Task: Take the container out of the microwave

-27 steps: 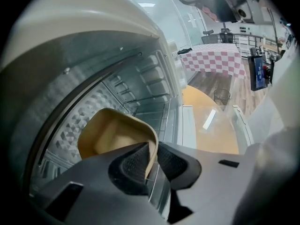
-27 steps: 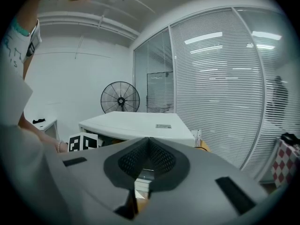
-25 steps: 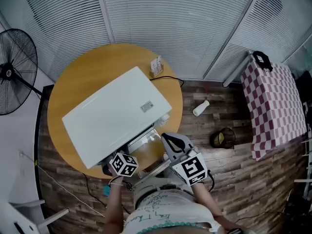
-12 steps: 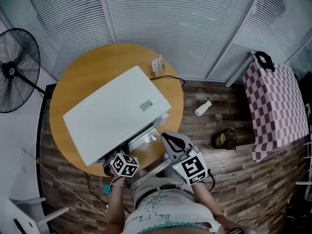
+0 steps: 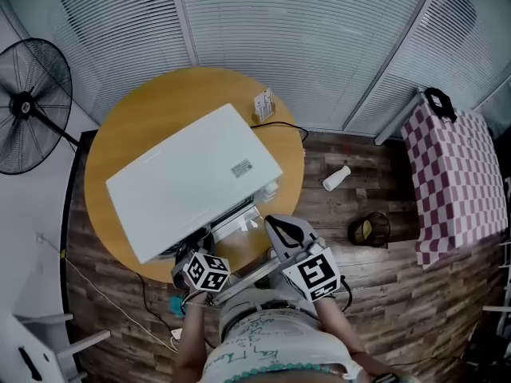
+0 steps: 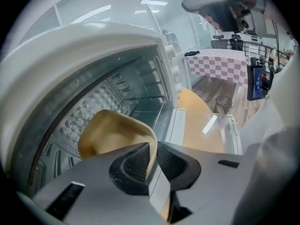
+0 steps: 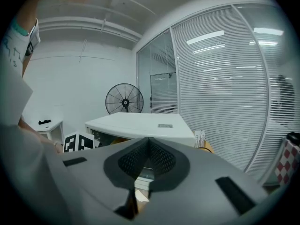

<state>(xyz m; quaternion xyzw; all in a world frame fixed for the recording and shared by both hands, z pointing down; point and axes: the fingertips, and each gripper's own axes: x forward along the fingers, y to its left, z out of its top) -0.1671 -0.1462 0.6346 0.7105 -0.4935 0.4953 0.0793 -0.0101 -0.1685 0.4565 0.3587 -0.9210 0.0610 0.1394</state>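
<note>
A white microwave point(image 5: 192, 186) stands on a round wooden table point(image 5: 152, 110), its door point(image 6: 225, 130) folded down toward me. Inside the cavity sits a tan container point(image 6: 110, 132). My left gripper point(image 6: 152, 156) reaches into the opening from the front and is shut on the container's near rim, which runs between the two pads; the jaws have just been closing on it. In the head view the left gripper point(image 5: 185, 255) is at the microwave's mouth, and the container is hidden there. My right gripper point(image 5: 275, 228) hovers shut and empty to the right of the door, facing the microwave point(image 7: 140, 124).
A card holder point(image 5: 263, 104) stands on the table behind the microwave, with a black cable beside it. A floor fan point(image 5: 32, 106) is at the left. On the wooden floor lie a white bottle point(image 5: 336, 178) and a round bin point(image 5: 368, 230); a checked cloth point(image 5: 455, 174) covers furniture at the right.
The head view has shifted a little. Both grippers stay about where they were, the left one at the microwave's opening.
</note>
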